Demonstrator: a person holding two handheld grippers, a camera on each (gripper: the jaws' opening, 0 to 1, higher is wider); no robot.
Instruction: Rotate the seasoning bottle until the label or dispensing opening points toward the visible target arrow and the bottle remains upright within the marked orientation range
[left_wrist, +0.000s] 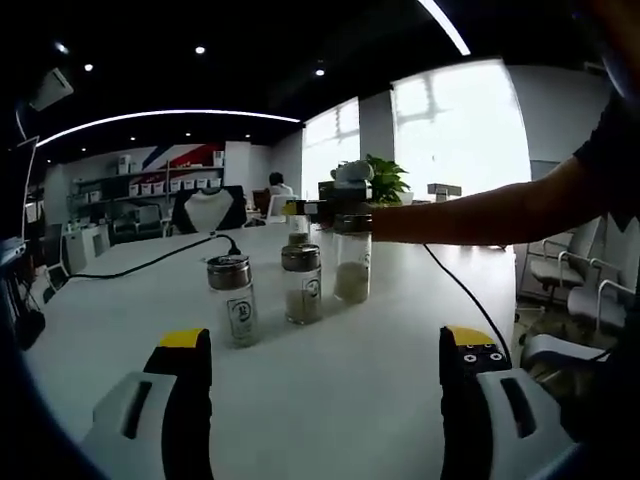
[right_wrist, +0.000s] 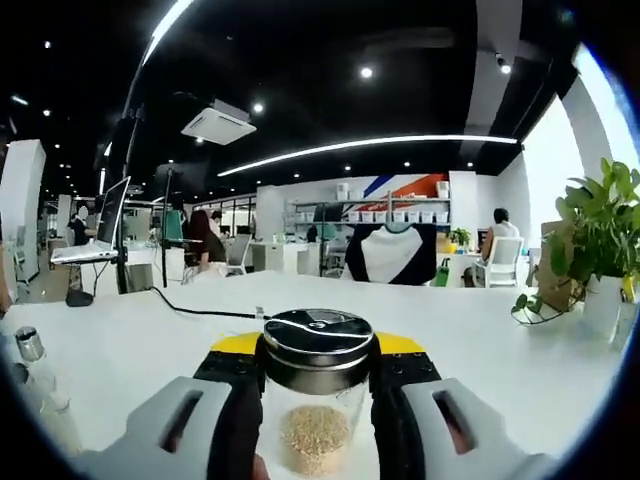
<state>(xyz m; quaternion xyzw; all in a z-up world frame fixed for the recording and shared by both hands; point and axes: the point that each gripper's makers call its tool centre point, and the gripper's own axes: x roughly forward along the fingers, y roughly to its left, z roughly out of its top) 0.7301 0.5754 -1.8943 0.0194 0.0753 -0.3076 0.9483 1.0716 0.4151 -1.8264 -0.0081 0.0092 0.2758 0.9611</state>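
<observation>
Right gripper view: gripper (right_wrist: 316, 390) clamps bottle (right_wrist: 316, 400).

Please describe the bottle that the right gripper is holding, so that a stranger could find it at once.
On the white table, three bottles stand in a row near the middle. It is the bottle at the row's right end, clamped by the right gripper. It alone is gripped; the other two stand free.

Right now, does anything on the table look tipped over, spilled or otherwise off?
Nothing stands out. The three seasoning bottles on the white table stand upright with caps on, nothing spilled. The right gripper is shut on one bottle, also upright. The left gripper is open.
</observation>
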